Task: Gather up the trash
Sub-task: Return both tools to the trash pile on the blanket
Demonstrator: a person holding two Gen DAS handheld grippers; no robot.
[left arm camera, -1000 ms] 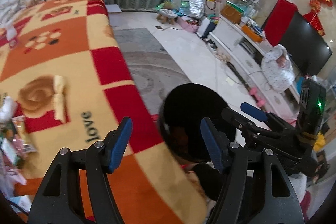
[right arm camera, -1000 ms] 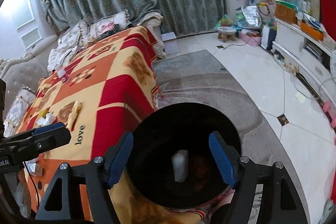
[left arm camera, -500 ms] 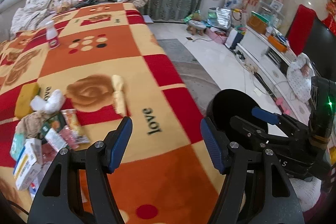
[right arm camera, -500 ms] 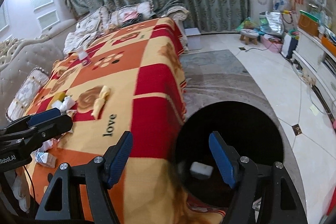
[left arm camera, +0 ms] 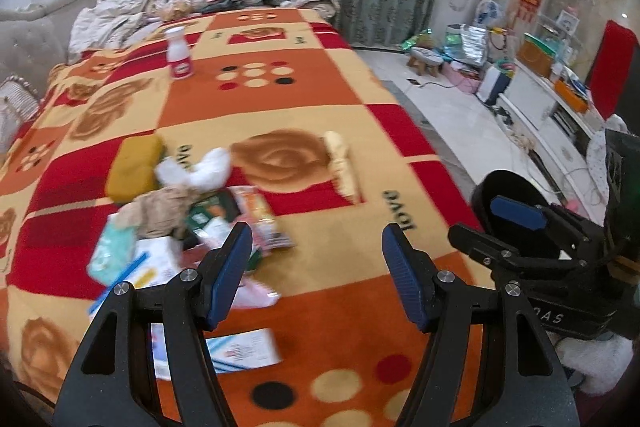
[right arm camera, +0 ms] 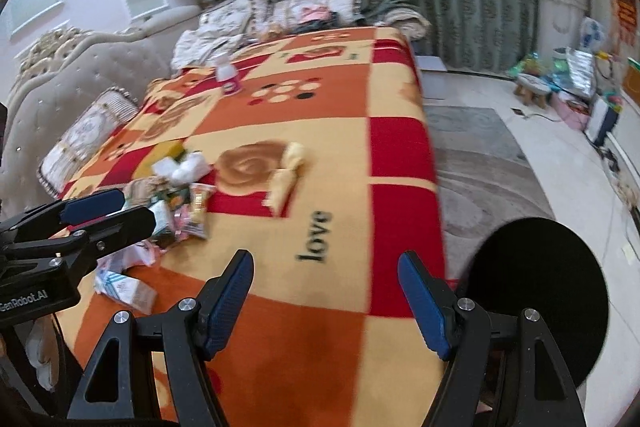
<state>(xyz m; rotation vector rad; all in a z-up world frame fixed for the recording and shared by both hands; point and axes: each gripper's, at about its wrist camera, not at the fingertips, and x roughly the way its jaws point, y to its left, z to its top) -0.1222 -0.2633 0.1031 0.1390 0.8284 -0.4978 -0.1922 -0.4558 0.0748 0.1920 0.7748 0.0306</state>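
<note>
One blanket (left arm camera: 320, 107), checked orange, red and cream, covers the raised surface; its right edge drops to a grey rug (right arm camera: 480, 163) and pale tiled floor, which lies open alongside. One black round bin (right arm camera: 552, 291) stands on the floor just off that edge; its contents cannot be seen.

The trash lies in one loose heap (left arm camera: 192, 211) on the blanket's left half: wrappers, small cartons and crumpled white tissue, overlapping and motion-blurred, so no reliable count. Apart from it: one mustard-yellow sponge-like block (left arm camera: 134, 167) touching the heap's far side, one cream twisted wrapper (left arm camera: 342, 163) alone to the right, one flat carton (left arm camera: 240, 349) nearest the camera, and one white bottle (left arm camera: 179, 53) upright, well beyond.

Two tongs. The left gripper (left arm camera: 316, 275) stands wide with nothing between its blue pads, over bare blanket just right of the heap. The right gripper (right arm camera: 324, 303) is likewise wide and unloaded, over the blanket near its edge.
</note>
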